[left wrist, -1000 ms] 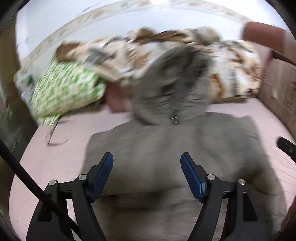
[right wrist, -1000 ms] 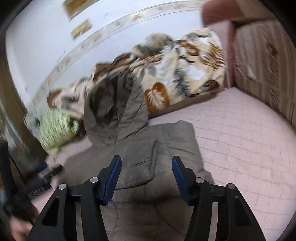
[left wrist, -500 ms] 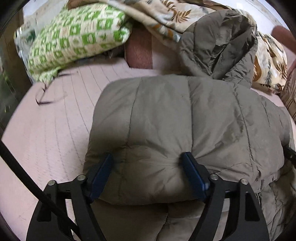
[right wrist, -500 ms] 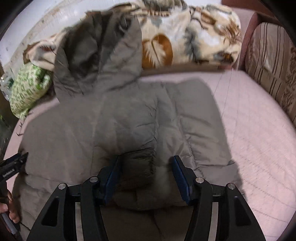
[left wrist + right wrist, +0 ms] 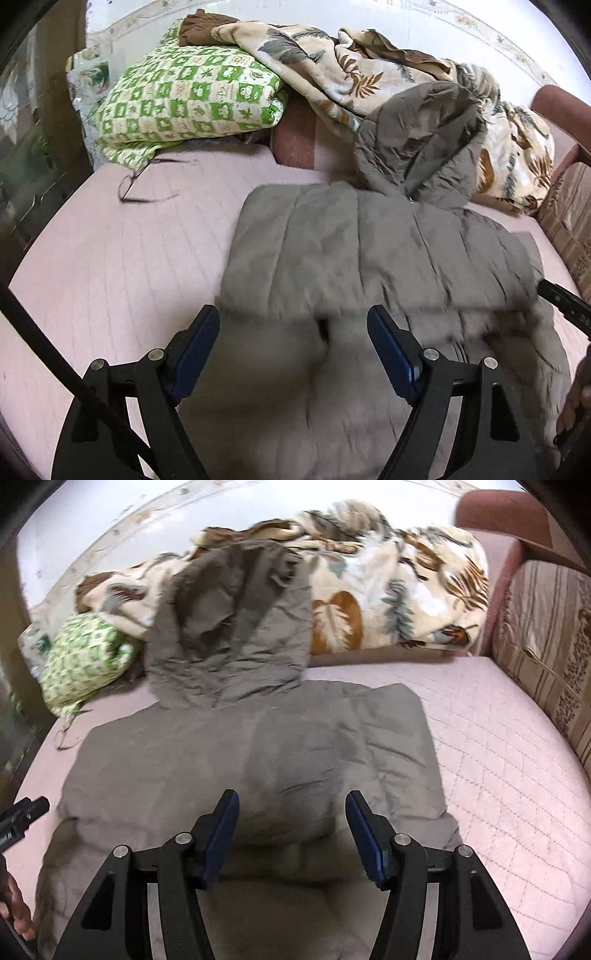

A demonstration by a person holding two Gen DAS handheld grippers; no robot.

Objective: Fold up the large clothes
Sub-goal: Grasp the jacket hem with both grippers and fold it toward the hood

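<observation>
The big grey-brown padded jacket [image 5: 258,760] is lying spread out on the pink quilted bed [image 5: 498,760], with its lower part doubled up over the body so there's a thick fold running across the middle. Its hood [image 5: 236,627] is flopping up against the leaf-print blanket [image 5: 388,590] piled along the far edge, and a green checked pillow [image 5: 184,99] is sitting off to the left of that.

The left gripper [image 5: 293,347] is hovering over the near edge of the fold, jaws standing wide apart and not pinching anything, just fabric underneath. The right gripper [image 5: 291,830] is doing the same on its side, and its jaws have just been opening a touch, with the jacket's puffy fold bulging between them but the blue pads [image 5: 364,830] not pressing on it.
</observation>
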